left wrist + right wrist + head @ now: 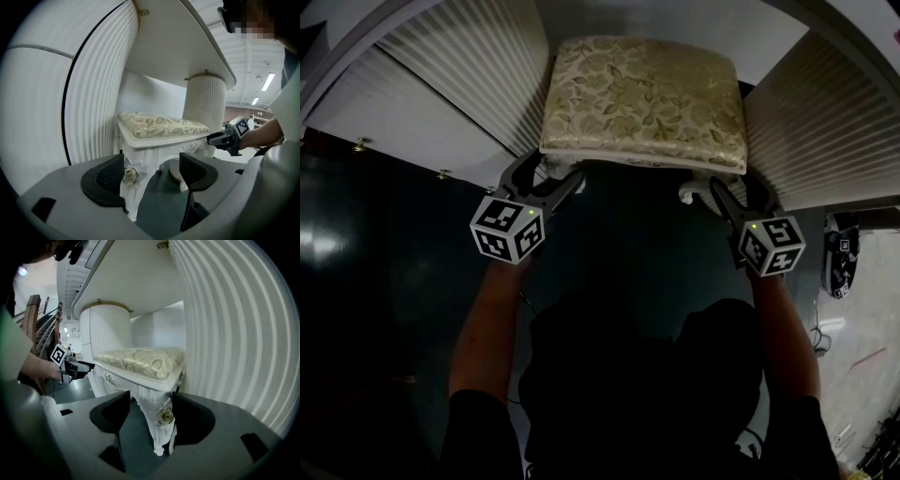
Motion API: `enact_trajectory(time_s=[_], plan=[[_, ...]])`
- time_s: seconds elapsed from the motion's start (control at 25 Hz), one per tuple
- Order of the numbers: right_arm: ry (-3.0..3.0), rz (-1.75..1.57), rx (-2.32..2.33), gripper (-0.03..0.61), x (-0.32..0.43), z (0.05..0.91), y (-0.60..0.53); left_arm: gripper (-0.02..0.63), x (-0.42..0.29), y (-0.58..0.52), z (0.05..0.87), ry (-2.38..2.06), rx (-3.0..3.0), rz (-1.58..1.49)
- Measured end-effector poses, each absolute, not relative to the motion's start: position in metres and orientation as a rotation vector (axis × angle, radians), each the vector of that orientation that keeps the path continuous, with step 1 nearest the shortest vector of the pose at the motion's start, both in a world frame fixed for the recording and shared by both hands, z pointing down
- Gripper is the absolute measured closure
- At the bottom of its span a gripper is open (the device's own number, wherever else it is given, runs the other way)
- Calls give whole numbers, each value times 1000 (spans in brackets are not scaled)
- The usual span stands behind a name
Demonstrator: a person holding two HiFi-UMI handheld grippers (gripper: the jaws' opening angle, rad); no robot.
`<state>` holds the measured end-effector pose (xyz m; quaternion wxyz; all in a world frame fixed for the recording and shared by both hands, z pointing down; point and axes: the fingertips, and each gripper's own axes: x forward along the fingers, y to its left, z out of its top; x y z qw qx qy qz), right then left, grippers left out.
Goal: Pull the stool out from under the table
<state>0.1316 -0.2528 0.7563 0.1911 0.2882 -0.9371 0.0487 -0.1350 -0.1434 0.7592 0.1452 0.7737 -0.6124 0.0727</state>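
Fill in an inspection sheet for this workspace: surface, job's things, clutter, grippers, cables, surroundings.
Surface: dark glossy floor.
Job's things: white carved stool with a gold floral cushion, standing between two ribbed white table pedestals.
Clutter: small black device on the floor at the right.
Grippers: left gripper open, one front leg of the stool between its jaws; right gripper open around the other front leg.
Cables: thin cable on the pale floor at the right.
Surroundings: white tabletop spanning the pedestals; ceiling strip lights; wooden railing.
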Motion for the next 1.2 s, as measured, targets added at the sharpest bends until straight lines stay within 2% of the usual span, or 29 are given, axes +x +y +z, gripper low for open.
enact_trajectory(time_s=[0.2,0.6,0.68,1.2], plan=[[-2630,133,819,342,131,760,-254,252,-131,-145,755,-1785,2218,137],[-2649,186,698,344,133,756,-242,253,-124,-143,749,-1802,2217,189],[-2637,166,677,344,137,751,-242,281,-127,-142,746,-1796,2214,218],[-2753,329,662,342,131,729,-260,267,-144,-155,732,-1803,2299,303]])
